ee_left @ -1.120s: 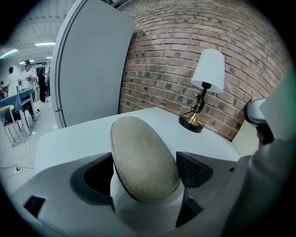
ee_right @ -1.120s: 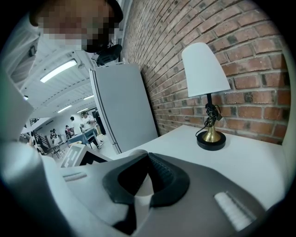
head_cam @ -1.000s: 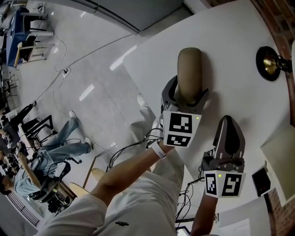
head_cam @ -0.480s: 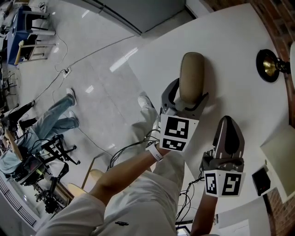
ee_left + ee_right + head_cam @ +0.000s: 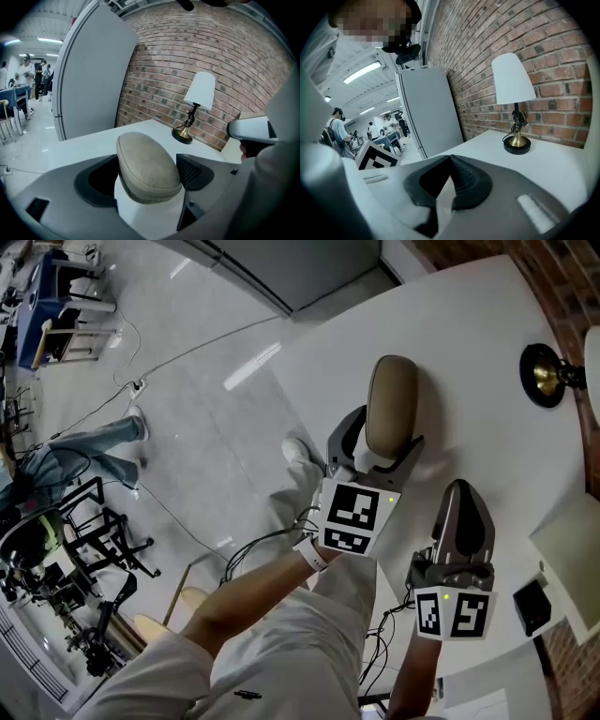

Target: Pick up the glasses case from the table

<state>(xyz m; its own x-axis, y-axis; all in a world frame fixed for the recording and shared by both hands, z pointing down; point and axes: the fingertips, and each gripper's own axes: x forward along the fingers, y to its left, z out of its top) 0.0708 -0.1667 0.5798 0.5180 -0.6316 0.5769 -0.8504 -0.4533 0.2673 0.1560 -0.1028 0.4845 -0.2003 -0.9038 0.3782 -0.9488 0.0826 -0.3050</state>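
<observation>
The tan oval glasses case (image 5: 392,399) lies lengthwise between the jaws of my left gripper (image 5: 381,442), which presses on it from both sides. In the left gripper view the case (image 5: 147,164) hangs a little above the white table (image 5: 93,143), its far end sticking out past the gripper (image 5: 149,176). These jaws have just been closing, with the case between them. My right gripper (image 5: 465,491) hovers over the table's near part, to the right of the left one. Its jaws are shut, and in its own view the gripper (image 5: 450,159) has nothing between them.
A brass-footed lamp (image 5: 545,370) with a white shade (image 5: 513,79) stands at the table's far right by the brick wall. A cream box (image 5: 572,559) and a small black object (image 5: 531,607) lie at the right. The table's curved edge (image 5: 281,381) runs along the left, with floor beyond.
My left gripper has risen slightly with the glasses case in it, drifting up and right in the head view. The right gripper has stayed put.
</observation>
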